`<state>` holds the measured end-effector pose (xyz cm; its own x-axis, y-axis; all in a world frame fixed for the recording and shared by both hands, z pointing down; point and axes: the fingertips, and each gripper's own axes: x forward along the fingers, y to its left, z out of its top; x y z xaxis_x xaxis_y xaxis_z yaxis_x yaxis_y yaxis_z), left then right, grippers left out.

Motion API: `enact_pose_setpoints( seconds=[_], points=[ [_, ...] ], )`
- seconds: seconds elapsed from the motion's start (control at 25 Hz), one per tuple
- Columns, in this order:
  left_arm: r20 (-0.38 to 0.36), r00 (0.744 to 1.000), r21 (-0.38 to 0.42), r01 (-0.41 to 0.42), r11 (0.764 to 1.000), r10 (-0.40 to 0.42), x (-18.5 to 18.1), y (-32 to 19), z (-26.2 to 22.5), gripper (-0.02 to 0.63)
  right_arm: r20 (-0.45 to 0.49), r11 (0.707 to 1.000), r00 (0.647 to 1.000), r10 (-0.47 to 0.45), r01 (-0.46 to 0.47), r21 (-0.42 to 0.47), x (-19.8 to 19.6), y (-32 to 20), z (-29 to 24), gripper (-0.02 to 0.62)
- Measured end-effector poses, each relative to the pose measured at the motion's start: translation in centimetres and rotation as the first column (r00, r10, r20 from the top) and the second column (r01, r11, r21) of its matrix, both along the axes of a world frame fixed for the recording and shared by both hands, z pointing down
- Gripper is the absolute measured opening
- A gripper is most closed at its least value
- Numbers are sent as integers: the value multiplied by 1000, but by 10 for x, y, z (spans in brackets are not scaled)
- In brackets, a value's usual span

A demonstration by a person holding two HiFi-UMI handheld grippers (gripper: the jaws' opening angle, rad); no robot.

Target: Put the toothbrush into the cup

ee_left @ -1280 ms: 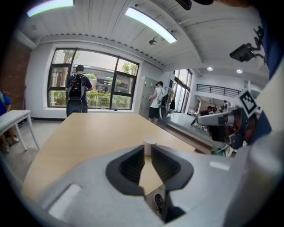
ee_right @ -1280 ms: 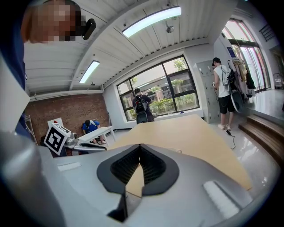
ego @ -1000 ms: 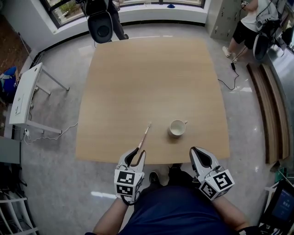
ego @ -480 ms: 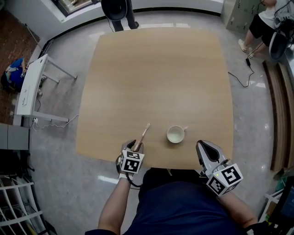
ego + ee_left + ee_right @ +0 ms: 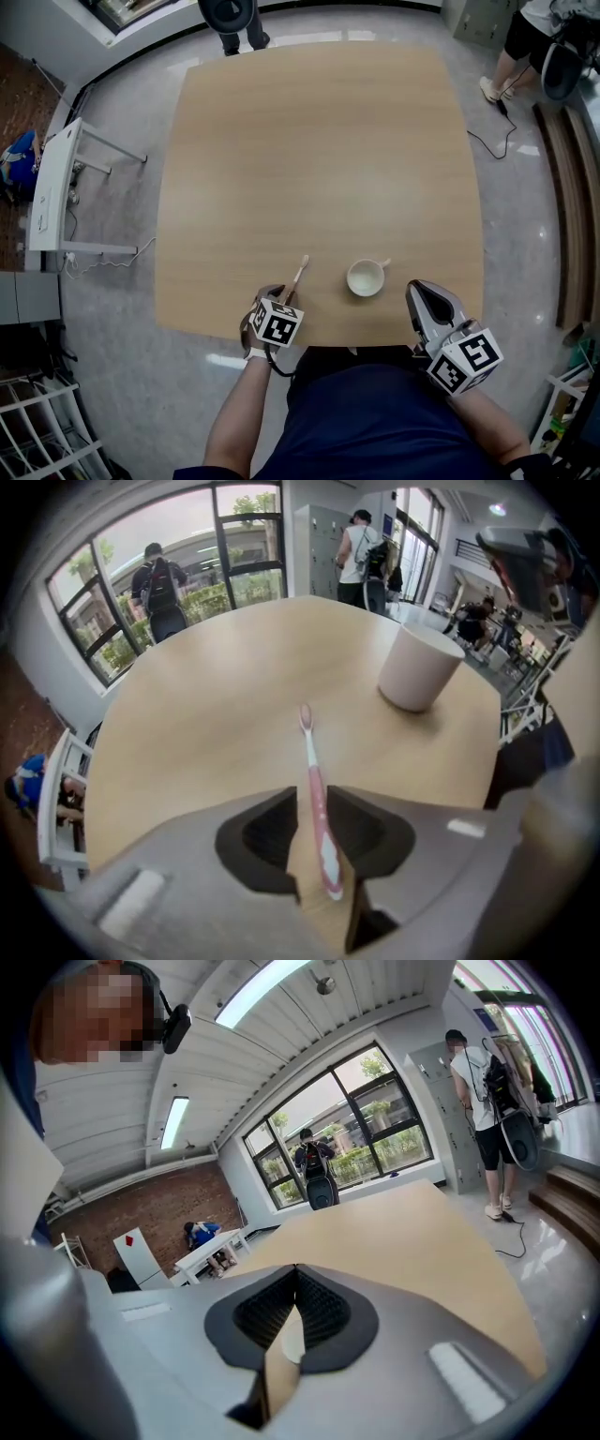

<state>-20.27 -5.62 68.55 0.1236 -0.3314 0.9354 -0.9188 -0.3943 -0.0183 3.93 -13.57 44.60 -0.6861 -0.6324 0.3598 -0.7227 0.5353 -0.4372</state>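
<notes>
Left gripper view: left gripper [image 5: 311, 794] jaws, spread, are closing astride the toothbrush [image 5: 308, 761] lying flat on the worktop [image 5: 216, 696] near the cup [image 5: 420, 667], so centre them, stay low, pinch firmly before lifting; right gripper [image 5: 295, 1274] jaws pressed together, empty.

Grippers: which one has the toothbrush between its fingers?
The left gripper: the toothbrush handle lies between its closing fingers. The right gripper holds nothing.

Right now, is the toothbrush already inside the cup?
No, the pink toothbrush lies flat on the table, apart from the cup.
</notes>
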Motion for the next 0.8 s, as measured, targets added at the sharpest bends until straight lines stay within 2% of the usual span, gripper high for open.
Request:
enact_pose_setpoints(
  seconds=[0.12, 0.24, 0.4, 0.48, 0.6, 0.8],
  points=[
    [-8, 997, -67, -72, 995, 72, 6, 1, 5, 89, 4, 1000, 1000, 27, -27, 6, -3, -1, -1, 11],
    [-14, 991, -152, -133, 979, 132, 10, 6, 10, 93, 7, 999, 999, 51, -51, 2, -5, -2, -1, 11],
    [-43, 988, -180, -153, 972, 147, 11, 7, 11, 83, 1, 997, 997, 80, -80, -7, -4, -3, 0, 11],
    [-54, 989, -169, -147, 974, 140, 5, 7, 11, 57, 3, 996, 996, 93, -93, -4, -6, -2, -1, 11],
    [-73, 989, -124, -135, 983, 127, 3, 2, 7, 57, 8, 993, 993, 114, -114, 2, -4, -1, -3, 11],
    [-133, 978, 41, -156, 987, 161, 23, -21, -24, 55, 18, 988, 988, 152, -152, 0, 7, 0, -4, 11]
  ],
)
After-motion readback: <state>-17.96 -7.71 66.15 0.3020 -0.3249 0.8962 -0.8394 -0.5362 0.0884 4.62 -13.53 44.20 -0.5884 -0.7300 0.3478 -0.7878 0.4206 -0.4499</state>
